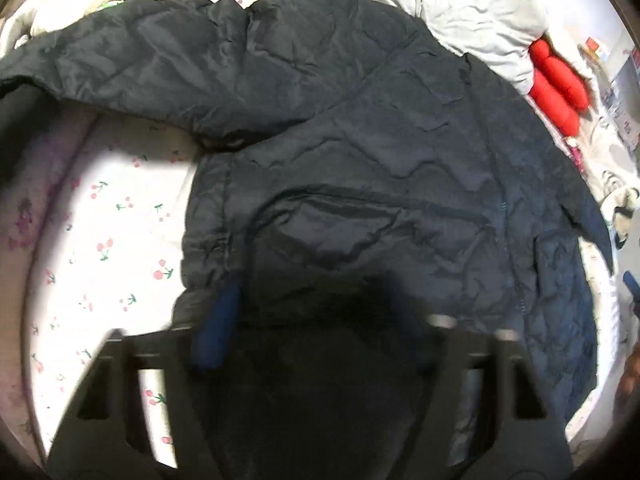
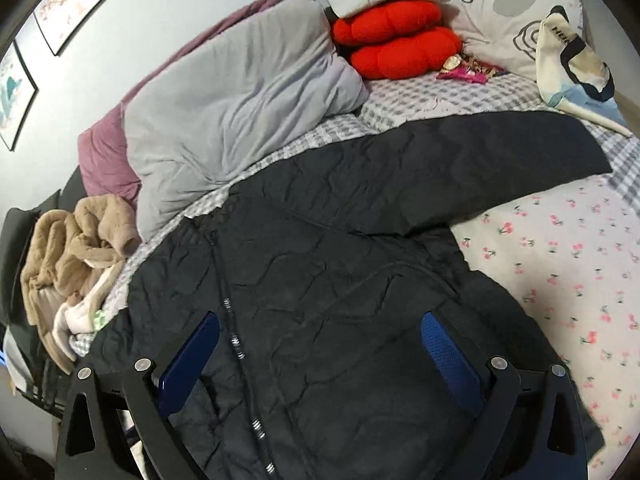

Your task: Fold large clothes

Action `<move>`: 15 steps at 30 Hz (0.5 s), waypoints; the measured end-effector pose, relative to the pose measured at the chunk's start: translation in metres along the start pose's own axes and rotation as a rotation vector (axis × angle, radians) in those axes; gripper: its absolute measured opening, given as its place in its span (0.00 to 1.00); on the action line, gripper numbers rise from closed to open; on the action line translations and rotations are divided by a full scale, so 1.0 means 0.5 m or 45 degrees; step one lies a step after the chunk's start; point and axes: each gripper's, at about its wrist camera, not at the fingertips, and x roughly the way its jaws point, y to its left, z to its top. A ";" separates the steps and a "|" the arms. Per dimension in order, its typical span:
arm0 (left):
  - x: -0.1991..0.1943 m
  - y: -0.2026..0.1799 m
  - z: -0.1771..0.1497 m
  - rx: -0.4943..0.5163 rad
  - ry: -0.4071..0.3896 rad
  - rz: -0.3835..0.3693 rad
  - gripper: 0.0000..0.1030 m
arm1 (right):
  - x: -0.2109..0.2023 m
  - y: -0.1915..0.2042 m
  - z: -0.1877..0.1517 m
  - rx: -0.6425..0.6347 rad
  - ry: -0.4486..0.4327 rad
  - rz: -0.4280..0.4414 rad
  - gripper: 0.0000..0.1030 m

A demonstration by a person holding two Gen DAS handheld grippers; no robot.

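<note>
The jacket [image 2: 320,280] lies spread on the bed sheet [image 2: 560,264], 1 sleeve [image 2: 500,168] stretched right. Behind it sit a duvet [image 2: 240,92] and 2 cushions [image 2: 396,40]; a robe [image 2: 68,248] is heaped at left.

A dark navy quilted jacket [image 2: 340,280] lies spread flat on the bed [image 2: 560,264], zipper closed, one sleeve [image 2: 500,156] stretched sideways toward the pillow end, fabric wrinkled.

Right gripper [image 2: 320,344] jaws wide apart.
</note>
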 end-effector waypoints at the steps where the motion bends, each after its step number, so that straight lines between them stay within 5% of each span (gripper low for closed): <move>1: 0.003 -0.007 -0.002 0.022 -0.005 0.019 0.30 | 0.024 -0.008 -0.017 -0.021 0.062 -0.019 0.99; 2: 0.001 -0.012 -0.003 0.055 -0.004 0.038 0.14 | 0.046 -0.014 -0.031 -0.035 0.145 -0.041 0.99; 3: -0.002 -0.014 -0.005 0.071 -0.005 0.044 0.10 | 0.063 -0.021 -0.039 -0.040 0.208 -0.052 0.99; 10: -0.084 0.002 -0.057 0.141 -0.011 0.016 0.07 | 0.054 -0.088 -0.031 0.096 0.180 -0.075 0.99; 15: -0.108 0.015 -0.125 0.227 0.084 -0.001 0.07 | 0.059 -0.112 -0.027 0.175 0.220 -0.051 0.99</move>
